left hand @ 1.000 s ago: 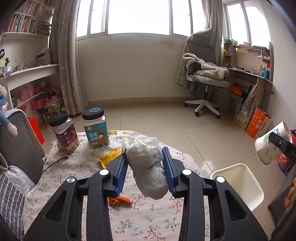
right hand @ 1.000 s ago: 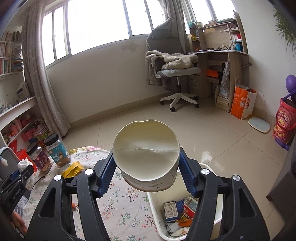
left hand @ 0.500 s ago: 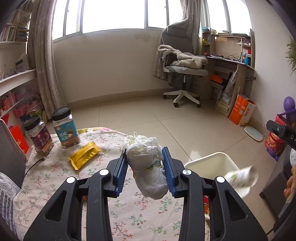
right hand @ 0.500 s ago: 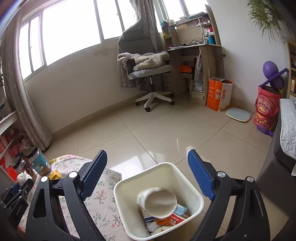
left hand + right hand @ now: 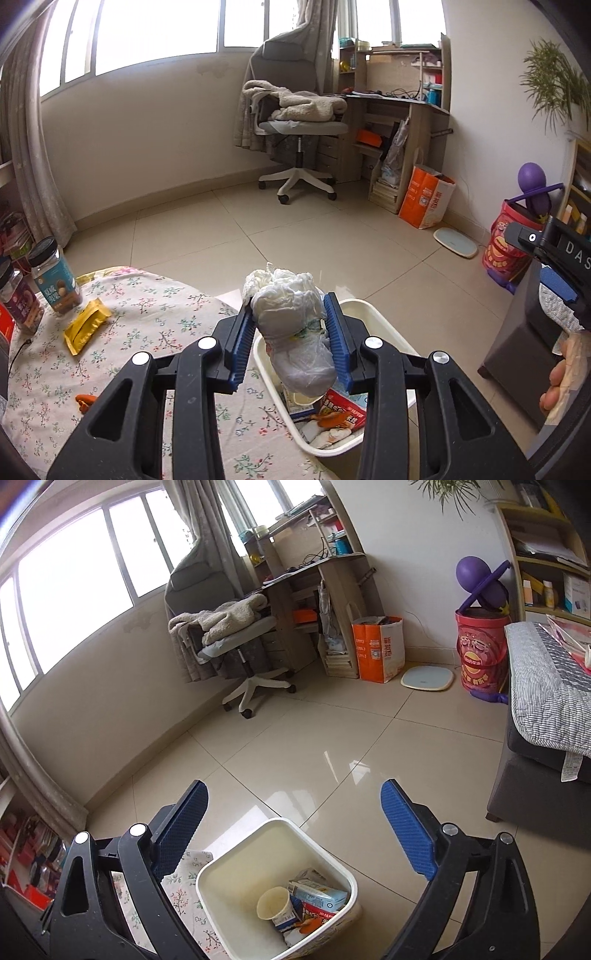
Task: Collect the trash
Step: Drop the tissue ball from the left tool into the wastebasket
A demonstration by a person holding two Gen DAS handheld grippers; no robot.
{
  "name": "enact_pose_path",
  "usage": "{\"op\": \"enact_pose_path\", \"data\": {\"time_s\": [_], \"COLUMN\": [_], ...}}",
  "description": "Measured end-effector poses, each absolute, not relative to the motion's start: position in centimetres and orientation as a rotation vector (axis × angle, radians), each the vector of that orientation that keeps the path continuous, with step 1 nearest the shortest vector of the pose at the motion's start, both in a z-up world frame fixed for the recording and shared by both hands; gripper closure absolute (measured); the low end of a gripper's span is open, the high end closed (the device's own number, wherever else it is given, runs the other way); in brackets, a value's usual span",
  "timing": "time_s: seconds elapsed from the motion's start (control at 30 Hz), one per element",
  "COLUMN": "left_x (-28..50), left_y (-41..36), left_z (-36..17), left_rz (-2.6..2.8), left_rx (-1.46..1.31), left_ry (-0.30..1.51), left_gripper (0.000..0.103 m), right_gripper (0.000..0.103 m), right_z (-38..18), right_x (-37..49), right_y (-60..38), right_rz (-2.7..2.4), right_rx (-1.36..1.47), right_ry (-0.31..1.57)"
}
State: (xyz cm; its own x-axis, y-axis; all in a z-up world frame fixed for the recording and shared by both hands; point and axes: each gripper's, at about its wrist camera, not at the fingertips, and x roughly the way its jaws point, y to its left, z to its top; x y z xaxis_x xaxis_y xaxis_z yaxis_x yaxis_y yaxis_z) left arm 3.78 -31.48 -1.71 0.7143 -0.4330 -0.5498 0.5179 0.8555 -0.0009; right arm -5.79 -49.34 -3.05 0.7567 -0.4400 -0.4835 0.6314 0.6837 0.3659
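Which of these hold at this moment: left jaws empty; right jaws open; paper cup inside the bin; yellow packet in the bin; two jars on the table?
1. The left gripper is empty. False: its jaws clamp a crumpled white wad.
2. The right gripper has open jaws. True.
3. A paper cup lies inside the white bin. True.
4. The yellow packet is in the bin. False: it lies on the floral tablecloth.
5. Two jars stand on the table. True.
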Motion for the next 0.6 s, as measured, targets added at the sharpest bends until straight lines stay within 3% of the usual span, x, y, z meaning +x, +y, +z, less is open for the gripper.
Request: {"op": "enact_pose_path", "data": {"time_s": [0.13,0.17,0.2,0.27,0.6], "left_x": [3.7,3.7,3.7,3.6,4.7], "left_y": [-33.5,-33.9,-34.3,-34.4,-30.2], "left_z": [-1.7,-1.7,-1.7,-1.7,-1.5], "left_rz": [-0.586,-0.6,-0.611,-0.631,-0.544], "left_rx": [0.172,0.178,0.187,0.189,0.173], "left_ry": [0.584,0.59,0.596,0.597,0.569], "left_gripper": [0.063,0.059,0.048,0.041,0.037], "right_gripper": [0.012,0.012,0.012,0.012,0.007], "right_z": [-2.8,-2.8,-2.8,-2.6,-1.9], "right_x": [-6.2,-6.3,-6.3,-6.6,-5.4], "right_y": [-50.0,-50.1,-50.2,-50.3,-47.5], "right_rz": [-0.637,-0.642,-0.645,-0.651,-0.661], "right_rx": [0.556,0.557,0.559,0.561,0.467], "right_ry": [0.356,0.352,0.347,0.338,0.327]}}
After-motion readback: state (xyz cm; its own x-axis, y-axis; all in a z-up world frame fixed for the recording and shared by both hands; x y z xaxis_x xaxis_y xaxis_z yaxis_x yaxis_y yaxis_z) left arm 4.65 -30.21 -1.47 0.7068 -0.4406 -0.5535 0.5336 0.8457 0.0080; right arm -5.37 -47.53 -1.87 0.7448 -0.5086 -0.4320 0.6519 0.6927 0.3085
